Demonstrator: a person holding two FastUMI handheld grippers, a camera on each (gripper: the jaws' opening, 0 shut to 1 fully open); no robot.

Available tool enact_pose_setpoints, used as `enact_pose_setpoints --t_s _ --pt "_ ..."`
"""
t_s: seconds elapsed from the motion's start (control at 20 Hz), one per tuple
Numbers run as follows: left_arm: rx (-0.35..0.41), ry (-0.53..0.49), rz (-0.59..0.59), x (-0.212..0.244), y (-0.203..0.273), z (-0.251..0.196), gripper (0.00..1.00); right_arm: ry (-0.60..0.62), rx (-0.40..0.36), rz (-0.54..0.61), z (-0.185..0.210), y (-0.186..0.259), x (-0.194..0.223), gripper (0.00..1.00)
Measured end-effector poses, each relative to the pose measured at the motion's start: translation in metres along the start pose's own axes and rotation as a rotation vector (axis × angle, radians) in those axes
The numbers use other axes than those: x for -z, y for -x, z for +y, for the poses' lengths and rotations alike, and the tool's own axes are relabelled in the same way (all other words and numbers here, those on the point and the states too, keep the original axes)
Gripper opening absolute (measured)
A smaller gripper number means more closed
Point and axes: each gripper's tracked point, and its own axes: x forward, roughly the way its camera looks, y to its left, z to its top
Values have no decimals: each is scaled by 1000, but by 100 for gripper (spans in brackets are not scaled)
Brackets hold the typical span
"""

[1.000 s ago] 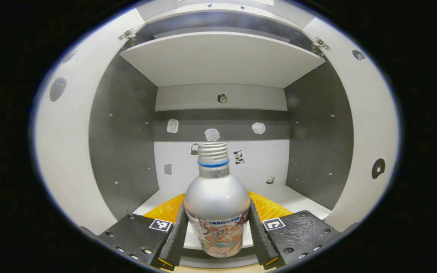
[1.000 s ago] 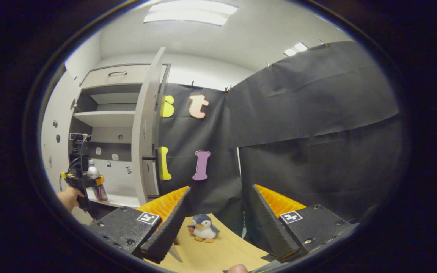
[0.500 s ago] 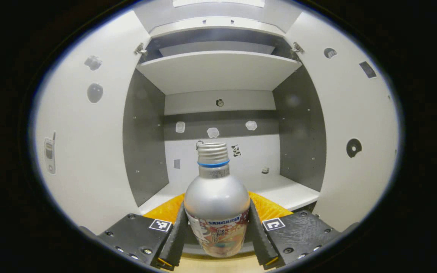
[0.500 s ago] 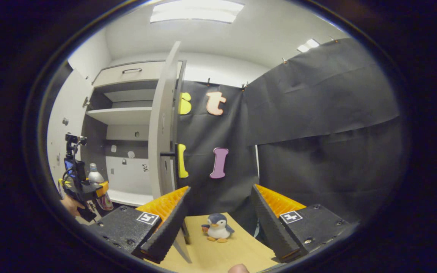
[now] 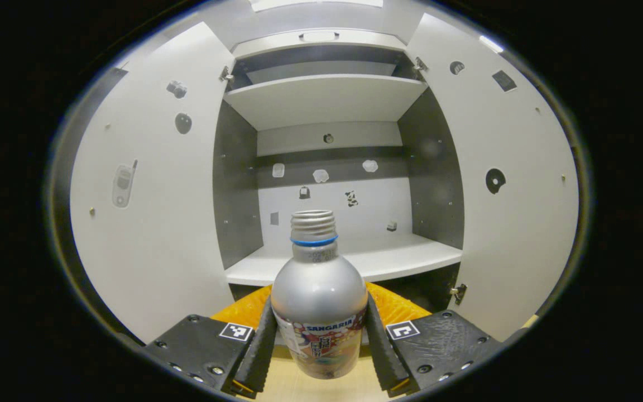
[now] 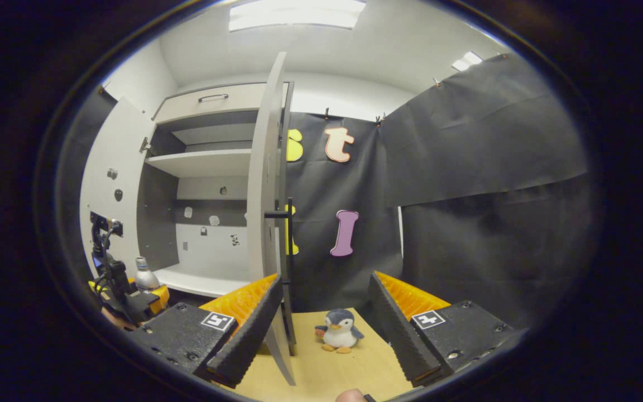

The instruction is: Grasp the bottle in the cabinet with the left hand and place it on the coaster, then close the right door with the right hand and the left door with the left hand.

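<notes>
Bottle in hand, outside the cabinet, coaster next.

At lower centre of the left gripper view, the left gripper (image 5: 319, 340) is clamped on the silver metal bottle with a colourful printed label (image 5: 319, 312), in front of the open white cabinet (image 5: 321, 95). Its label reads "SANGARIA". Next: lower it upright onto the coaster. The right gripper (image 6: 321, 318) stands wide apart and empty near the white right door (image 6: 265, 184).

Matt metal bottle (image 5: 318, 296), smooth matt cabinet (image 5: 327, 100), plush penguin (image 6: 339, 337)

Probably a recording booth: black cloth wall (image 6: 483, 156), cabinet (image 5: 327, 106).
</notes>
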Motion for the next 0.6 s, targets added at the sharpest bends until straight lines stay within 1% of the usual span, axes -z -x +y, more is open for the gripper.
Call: enact_pose_setpoints --t_s 0.05,0.1,0.15,0.3,0.35,0.45,0.5,0.6 --pt "1 2 10 6 5 -1 75 1 -4 5 2 0 3 99" --pt "-3 -4 20 13 11 -1 75 1 -10 9 5 0 4 99" --pt "-1 -11 35 21 16 -1 72 2 -16 14 7 1 7 99" --pt "14 -19 68 44 31 -7 72 17 -24 30 13 1 14 100" --pt "16 -25 77 51 35 -8 75 23 -27 35 16 2 16 100" --pt "14 -37 93 65 44 -11 75 29 -33 43 19 3 18 100" --pt "10 -43 96 70 47 -12 72 31 -35 47 20 4 19 100" --pt "17 -55 99 82 53 -18 72 35 -37 54 24 5 22 99"
